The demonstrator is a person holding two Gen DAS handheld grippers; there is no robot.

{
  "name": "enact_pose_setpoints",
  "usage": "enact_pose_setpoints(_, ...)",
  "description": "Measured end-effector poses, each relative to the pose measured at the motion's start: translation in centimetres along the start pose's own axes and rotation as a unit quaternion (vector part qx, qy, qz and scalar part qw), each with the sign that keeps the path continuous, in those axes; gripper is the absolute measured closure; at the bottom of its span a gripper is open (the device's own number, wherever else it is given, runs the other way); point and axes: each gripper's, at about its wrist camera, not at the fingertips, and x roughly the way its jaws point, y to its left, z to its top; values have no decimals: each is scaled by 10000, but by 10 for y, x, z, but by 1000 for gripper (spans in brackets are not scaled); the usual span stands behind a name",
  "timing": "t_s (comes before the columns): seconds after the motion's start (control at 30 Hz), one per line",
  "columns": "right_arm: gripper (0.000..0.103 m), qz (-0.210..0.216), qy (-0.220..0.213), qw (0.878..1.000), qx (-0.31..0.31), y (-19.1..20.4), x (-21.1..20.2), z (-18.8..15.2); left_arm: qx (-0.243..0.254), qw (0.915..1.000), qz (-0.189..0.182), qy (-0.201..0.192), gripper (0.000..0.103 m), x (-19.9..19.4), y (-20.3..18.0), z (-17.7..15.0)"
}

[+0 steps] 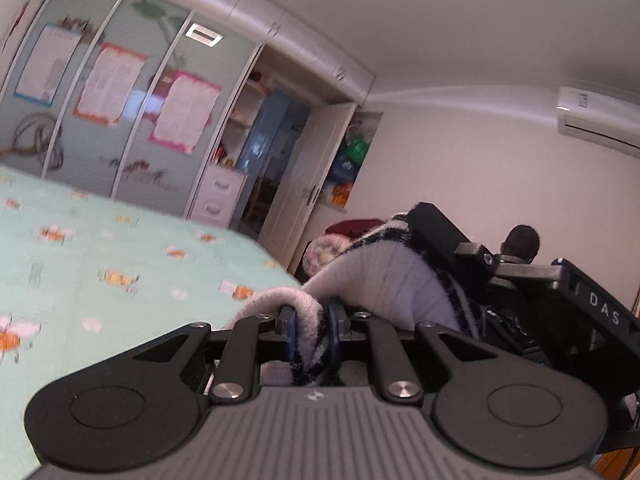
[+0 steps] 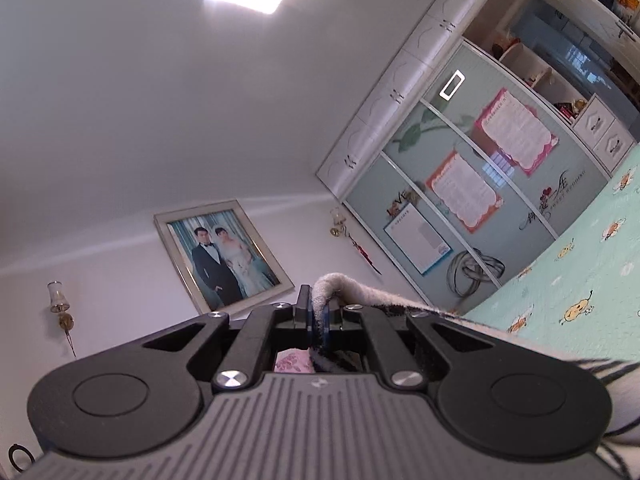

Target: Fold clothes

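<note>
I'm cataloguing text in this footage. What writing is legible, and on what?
"DAS": on the right claw's black body.
"LOVE": decal on the wardrobe door.
"SWEET WEDDING": script decal on the wardrobe door.
Posters on the doors: print too small to read.

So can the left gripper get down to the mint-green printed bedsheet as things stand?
Probably not freely: the left gripper is shut on the fuzzy white garment with dark stripes, stretched to the right gripper; the bedsheet lies open.
</note>
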Motion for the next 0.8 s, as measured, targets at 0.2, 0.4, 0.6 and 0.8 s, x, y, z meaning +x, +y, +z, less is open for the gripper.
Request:
enact_pose_setpoints(0.2, 99, -552, 357, 9971, 384, -47, -3, -22, -564, 9940, 697, 632, 90, 20, 47, -46)
enact_pose_setpoints(0.4, 99, -1209, 815, 9873, 634, -86, 0, -48, -874, 9839, 1103, 1102, 90, 19, 85, -75)
enact_pose_setpoints(0.6, 99, -1423, 891, 9845, 511, -97, -7, -52, -923, 9829, 1178, 1072, 90, 13, 98, -75)
enact_pose_setpoints(0.8, 99, -1623, 771, 9819, 592, -118, -24, -47, -1029, 9828, 1130, 1037, 90, 8, 108, -82)
